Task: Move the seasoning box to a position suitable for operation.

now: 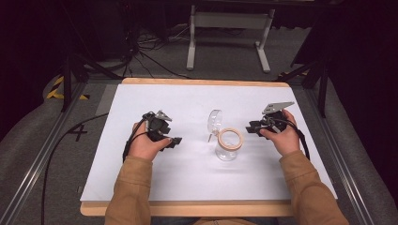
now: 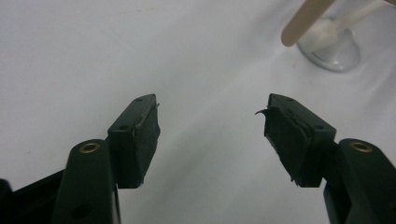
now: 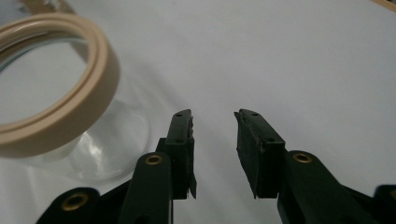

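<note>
Left gripper [image 1: 174, 141], high view: held in the person's left hand [image 1: 143, 145] over the white table [image 1: 155, 178], jaws pointing toward the middle; right gripper [image 1: 252, 129] held in the right hand [image 1: 284, 136] opposite, grey three-cornered plate on top, jaws pointing back at the left one. Between the two stood a clear glass jar [image 1: 227, 149] with a beige ring [image 1: 230, 138] round its open mouth, and its hinged glass lid [image 1: 215, 121] tipped back and standing open behind it; the right gripper was just beside the jar, the left one well apart from it. This view alone gave the whole layout, the tan sleeves and the wooden table edge; jaw spacing was too small to judge here. Left gripper view: the left gripper [image 2: 212, 116] had its jaws wide apart with nothing between the worn black pads, bare table beneath; the glass lid [image 2: 329, 46] and a beige strip of the ring [image 2: 303, 21] sat at the upper right, far off. Right gripper view: the right gripper [image 3: 212, 128] had its jaws apart, the gap narrower, nothing held; the ring [image 3: 70, 109] and jar [image 3: 107, 149] loomed close at the left, untouched by the pads.
</note>
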### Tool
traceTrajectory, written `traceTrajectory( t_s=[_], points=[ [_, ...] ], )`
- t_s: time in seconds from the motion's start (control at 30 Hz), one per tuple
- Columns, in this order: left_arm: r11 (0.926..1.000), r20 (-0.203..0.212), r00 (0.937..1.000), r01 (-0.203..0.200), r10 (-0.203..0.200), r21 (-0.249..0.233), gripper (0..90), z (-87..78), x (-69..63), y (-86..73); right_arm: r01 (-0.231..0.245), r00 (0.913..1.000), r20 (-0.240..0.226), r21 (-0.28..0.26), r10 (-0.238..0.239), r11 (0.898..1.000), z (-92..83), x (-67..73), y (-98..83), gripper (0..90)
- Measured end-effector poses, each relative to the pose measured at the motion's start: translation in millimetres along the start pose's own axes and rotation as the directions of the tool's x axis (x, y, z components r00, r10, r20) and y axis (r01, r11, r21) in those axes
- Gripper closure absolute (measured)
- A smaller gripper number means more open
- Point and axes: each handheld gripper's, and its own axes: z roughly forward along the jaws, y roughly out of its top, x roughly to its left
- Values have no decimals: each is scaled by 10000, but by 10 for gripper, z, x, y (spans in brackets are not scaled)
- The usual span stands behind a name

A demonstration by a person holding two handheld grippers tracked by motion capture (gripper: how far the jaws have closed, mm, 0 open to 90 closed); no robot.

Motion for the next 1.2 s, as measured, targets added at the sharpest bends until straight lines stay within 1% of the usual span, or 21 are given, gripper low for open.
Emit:
traceTrajectory(
  t_s=[0.03,0.07,0.1,0.13,0.17,0.2,0.23,0.27,0.3,0.33,0.37,0.4,0.43,0.57,0.6,0.67,0.73,0.77,0.87,1.0,1.2],
  points=[
    [9999,-112,9999,-61,62,85,351,-1,-17,-6,278,9996,17,50,-278,9996,7,15,-6,682],
    [9999,-128,9998,-142,143,91,344,1,-39,-4,438,9990,60,148,-439,9989,18,21,-15,686],
    [9997,-50,9997,-233,233,-3,335,-4,-60,7,532,9985,80,184,-533,9984,33,20,-26,695],
    [9997,-50,9997,-233,233,-3,327,-4,-60,7,532,9985,80,184,-533,9984,33,20,-26,695],
    [9993,169,9993,-341,344,-182,327,-22,-87,26,609,9981,-1,130,-609,9981,53,16,-37,716],
    [9977,506,9976,-453,478,-498,301,-37,-120,44,612,9967,-542,189,-601,9979,93,40,-46,744],
    [9970,634,9965,-513,549,-571,283,-44,-131,50,789,9951,-605,117,-780,9968,107,60,-41,754],
    [9974,762,9961,-397,442,-594,261,-46,-146,48,933,9936,-653,133,-922,9956,113,82,-29,767],
    [9979,814,9959,-344,388,-557,253,-53,-144,47,1005,9913,-861,69,-995,9949,118,104,-15,776],
    [9984,775,9969,-93,137,-563,249,-51,-146,45,913,9880,-1232,-209,-932,9956,120,123,-6,795],
    [9986,644,9979,79,-45,-524,244,-52,-148,44,867,9845,-1486,-469,-928,9951,124,139,0,809],
    [9989,550,9984,129,-104,-459,244,-55,-156,42,859,9850,-1457,-514,-925,9950,125,156,6,826],
    [9993,477,9988,-36,53,-360,246,-67,-155,47,947,9851,-1391,-515,-1010,9942,128,166,8,840],
    [9989,649,9979,11,19,-462,250,-68,-168,42,852,9860,-1386,-615,-930,9945,146,168,-13,869],
    [9989,646,9979,14,17,-470,251,-68,-170,43,779,9861,-1422,-616,-860,9951,157,162,-26,877],
    [9989,640,9979,9,21,-460,253,-65,-172,45,735,9834,-1619,-585,-821,9956,181,158,-40,887],
    [9991,649,9979,-64,90,-409,255,-62,-168,46,820,9808,-1728,-521,-899,9953,229,175,-50,892],
    [9993,655,9978,-52,77,-380,254,-64,-170,46,885,9809,-1699,-433,-946,9951,248,176,-53,893],
    [9993,674,9977,-52,78,-376,255,-64,-171,44,875,9805,-1734,-379,-928,9954,269,170,-65,894],
    [9993,689,9976,-98,122,-352,254,-58,-167,37,688,9791,-1898,-289,-731,9972,316,155,-105,898],
    [9994,761,9970,-83,108,-329,254,-46,-168,36,631,9769,-2034,-208,-660,9978,322,149,-119,900]
  ],
)
